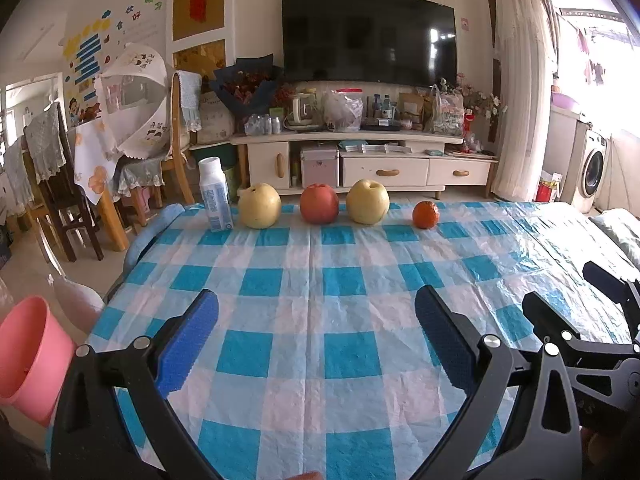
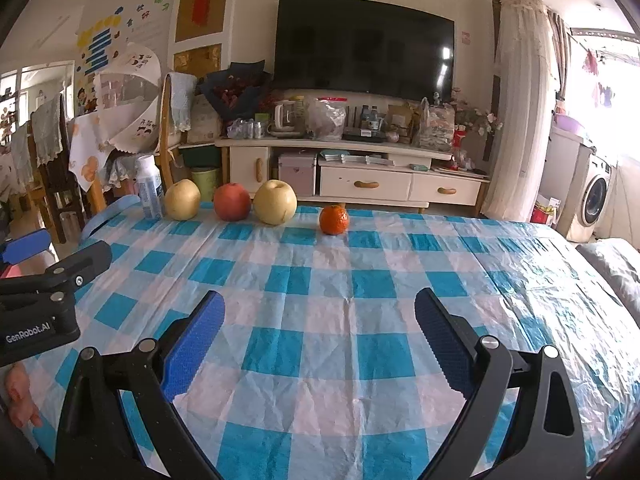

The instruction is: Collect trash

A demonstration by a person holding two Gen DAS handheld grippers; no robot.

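Observation:
A white and blue milk bottle [image 1: 215,196] stands upright at the far left edge of the checked table [image 1: 320,280]; it also shows in the right wrist view [image 2: 150,192]. A pink bin [image 1: 28,356] stands on the floor left of the table. My left gripper [image 1: 316,312] is open and empty above the near part of the table. My right gripper [image 2: 320,312] is open and empty beside it, to the right. Both are far from the bottle.
A row of fruit runs along the far edge: a yellow pear [image 1: 259,205], a red apple [image 1: 319,203], a second pear [image 1: 367,201] and an orange [image 1: 425,214]. Chairs [image 1: 60,184] stand at the left. A TV cabinet [image 1: 360,160] stands beyond.

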